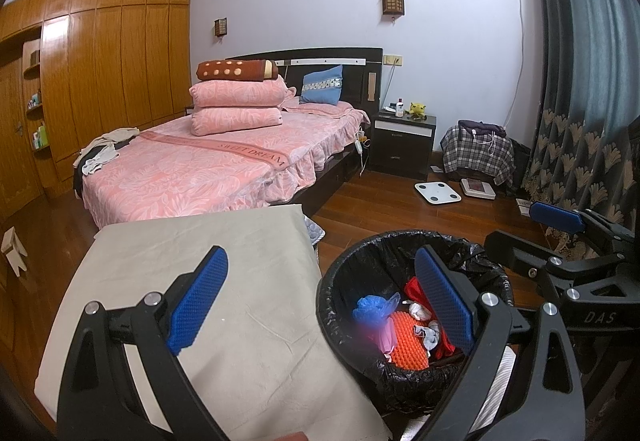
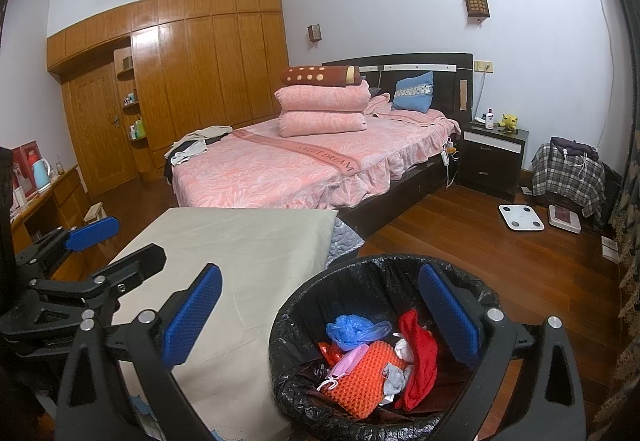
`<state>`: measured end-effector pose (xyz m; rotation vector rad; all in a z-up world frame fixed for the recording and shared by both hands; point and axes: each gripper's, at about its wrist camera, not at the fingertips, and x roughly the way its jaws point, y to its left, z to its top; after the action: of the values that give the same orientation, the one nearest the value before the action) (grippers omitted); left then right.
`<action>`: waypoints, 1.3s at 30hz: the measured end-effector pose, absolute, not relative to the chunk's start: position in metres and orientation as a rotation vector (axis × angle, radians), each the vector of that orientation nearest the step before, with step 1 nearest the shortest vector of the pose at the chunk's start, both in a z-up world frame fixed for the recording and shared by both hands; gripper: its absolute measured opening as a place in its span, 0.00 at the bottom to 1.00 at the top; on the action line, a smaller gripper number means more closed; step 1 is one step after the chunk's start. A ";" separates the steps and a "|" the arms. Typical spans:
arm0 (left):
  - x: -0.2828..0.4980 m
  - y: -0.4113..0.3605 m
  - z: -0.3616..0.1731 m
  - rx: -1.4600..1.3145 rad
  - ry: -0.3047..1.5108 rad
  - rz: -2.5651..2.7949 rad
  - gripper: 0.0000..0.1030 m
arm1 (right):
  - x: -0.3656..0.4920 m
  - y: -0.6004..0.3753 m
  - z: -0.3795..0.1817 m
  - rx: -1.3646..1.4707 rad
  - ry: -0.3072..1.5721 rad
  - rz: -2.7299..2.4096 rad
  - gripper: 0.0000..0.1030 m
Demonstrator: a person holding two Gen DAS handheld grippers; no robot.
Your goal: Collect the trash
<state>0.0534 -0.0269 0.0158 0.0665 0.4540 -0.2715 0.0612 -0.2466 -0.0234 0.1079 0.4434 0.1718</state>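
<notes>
A round bin (image 1: 400,239) (image 2: 288,305) with a black liner stands on the floor beside a low table (image 1: 192,241) (image 2: 248,241) under a beige cloth. In the bin lie a blue plastic bag (image 1: 374,307) (image 2: 352,329), an orange foam net (image 1: 406,347) (image 2: 360,373), a red wrapper (image 1: 416,289) (image 2: 420,353), a pink bag (image 2: 348,359) and white scraps. My left gripper (image 1: 320,297) (image 2: 114,249) is open and empty, straddling the table edge and the bin. My right gripper (image 2: 320,315) (image 1: 534,237) also hangs open and empty over the bin's near side.
A pink bed (image 2: 280,169) fills the middle of the room, with a dark nightstand (image 2: 492,157) beside it. A white scale (image 2: 520,217), a second scale (image 2: 564,219) and a plaid-covered pile (image 2: 568,169) sit on the wood floor. A curtain (image 1: 580,121) hangs right, a desk (image 2: 44,201) stands left.
</notes>
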 end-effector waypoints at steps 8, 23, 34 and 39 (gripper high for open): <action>0.054 -0.027 0.016 0.067 0.455 -0.272 0.89 | 0.061 -0.247 -0.023 0.108 0.443 0.171 0.94; 0.054 -0.027 0.016 0.067 0.455 -0.272 0.89 | 0.060 -0.242 -0.026 0.108 0.446 0.172 0.94; 0.053 -0.027 0.016 0.065 0.461 -0.272 0.89 | 0.060 -0.241 -0.027 0.108 0.448 0.172 0.94; 0.051 -0.027 0.014 0.068 0.460 -0.276 0.89 | 0.059 -0.240 -0.026 0.108 0.446 0.173 0.94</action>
<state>0.0514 -0.0272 0.0139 0.0679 0.4598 -0.2763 0.0591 -0.2395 -0.0265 0.1084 0.4462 0.1725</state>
